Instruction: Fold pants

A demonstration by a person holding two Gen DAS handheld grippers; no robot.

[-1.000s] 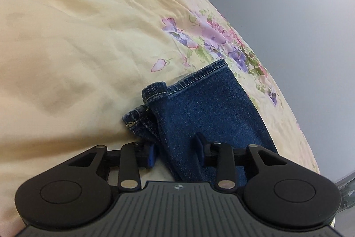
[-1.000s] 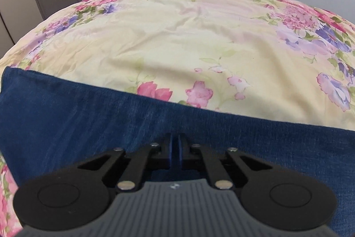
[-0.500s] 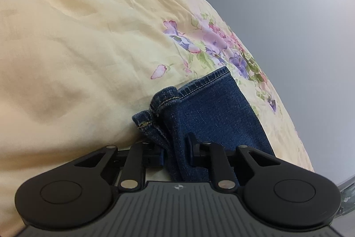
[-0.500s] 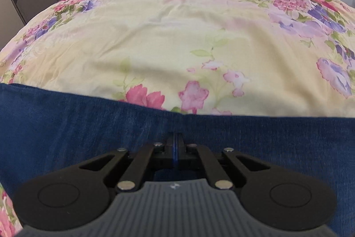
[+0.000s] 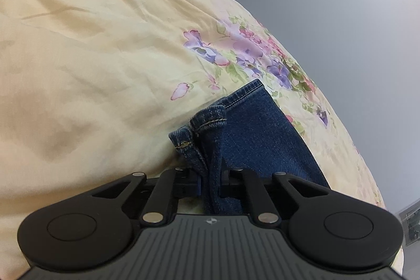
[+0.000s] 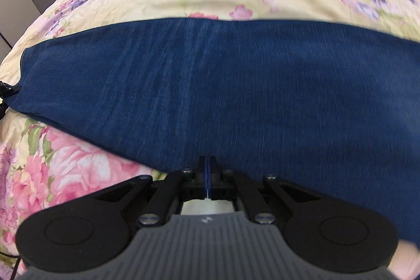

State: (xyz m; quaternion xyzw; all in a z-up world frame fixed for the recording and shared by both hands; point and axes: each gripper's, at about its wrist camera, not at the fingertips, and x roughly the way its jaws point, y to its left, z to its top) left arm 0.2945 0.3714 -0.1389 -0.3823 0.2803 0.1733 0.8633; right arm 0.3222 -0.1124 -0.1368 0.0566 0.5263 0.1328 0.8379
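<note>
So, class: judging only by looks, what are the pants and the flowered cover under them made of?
Pants: apparently denim, matte dark blue, with a streaky weave and tan stitching on the hems. Flowered cover: looks like thin woven cotton or a blend, matte, finely creased, with a printed pattern; exact fibre cannot be told.

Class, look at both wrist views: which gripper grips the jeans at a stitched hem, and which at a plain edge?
The left gripper pinches the jeans beside the bunched, stitched hems. The right gripper is shut on smooth denim, with no hem stitching in sight.
</note>
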